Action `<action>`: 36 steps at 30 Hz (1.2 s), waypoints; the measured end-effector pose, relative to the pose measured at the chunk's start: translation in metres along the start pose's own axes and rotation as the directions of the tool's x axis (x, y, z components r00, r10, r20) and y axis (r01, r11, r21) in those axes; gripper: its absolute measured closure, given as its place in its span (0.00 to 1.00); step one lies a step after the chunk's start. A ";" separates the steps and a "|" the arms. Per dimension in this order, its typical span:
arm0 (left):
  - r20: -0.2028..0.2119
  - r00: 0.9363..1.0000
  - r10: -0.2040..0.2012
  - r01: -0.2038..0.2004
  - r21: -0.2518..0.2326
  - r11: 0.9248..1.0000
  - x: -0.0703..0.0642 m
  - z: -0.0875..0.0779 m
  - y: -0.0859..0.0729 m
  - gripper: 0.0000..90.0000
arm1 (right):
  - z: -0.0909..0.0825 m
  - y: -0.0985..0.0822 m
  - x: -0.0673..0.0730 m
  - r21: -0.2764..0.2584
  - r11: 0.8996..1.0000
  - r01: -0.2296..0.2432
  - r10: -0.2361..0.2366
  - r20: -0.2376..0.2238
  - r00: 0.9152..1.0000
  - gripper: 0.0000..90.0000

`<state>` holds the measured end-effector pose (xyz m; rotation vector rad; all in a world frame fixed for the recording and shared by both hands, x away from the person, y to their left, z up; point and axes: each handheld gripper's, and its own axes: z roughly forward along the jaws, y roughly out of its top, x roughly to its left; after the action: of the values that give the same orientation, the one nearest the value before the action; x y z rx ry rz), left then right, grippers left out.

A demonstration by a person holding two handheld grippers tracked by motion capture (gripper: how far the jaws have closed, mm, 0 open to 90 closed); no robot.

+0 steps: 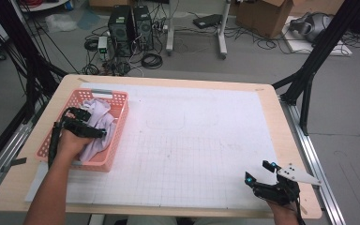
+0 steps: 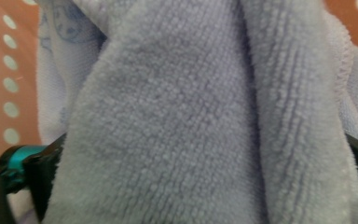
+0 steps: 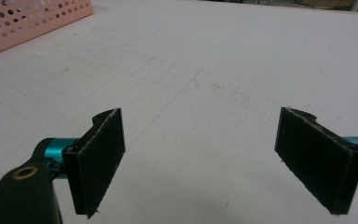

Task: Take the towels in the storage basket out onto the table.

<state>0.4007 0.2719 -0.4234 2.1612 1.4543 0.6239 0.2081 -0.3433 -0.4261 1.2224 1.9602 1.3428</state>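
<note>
Left gripper in basket, frame left, apparently clenched on lavender towel; right gripper released over bare mat.

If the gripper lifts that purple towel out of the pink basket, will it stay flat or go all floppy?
Probably floppy: the towel already lies crumpled in folds in the basket. It likely weighs little, being thin soft cloth. Its fuzzy looped surface should grip well between the left gripper's jaws, so slipping seems unlikely.
</note>
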 end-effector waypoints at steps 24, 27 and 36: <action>0.147 0.974 -0.174 0.209 -0.270 0.940 0.018 -0.032 -0.005 0.68 | -0.002 0.000 -0.002 -0.007 1.000 -0.023 0.023 0.009 1.000 0.16; 0.179 0.967 -0.183 0.235 -0.335 0.913 0.019 -0.038 -0.006 0.68 | -0.003 0.000 -0.002 -0.010 1.000 -0.023 0.023 0.010 1.000 0.17; 0.229 0.957 -0.180 0.269 -0.460 0.846 0.018 -0.052 -0.004 0.68 | -0.004 0.001 -0.002 -0.020 0.999 -0.029 0.029 0.014 0.999 0.16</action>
<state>0.3722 0.2961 -0.3828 1.5831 1.2638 0.6146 0.2064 -0.3470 -0.4236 1.2522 1.9218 1.3606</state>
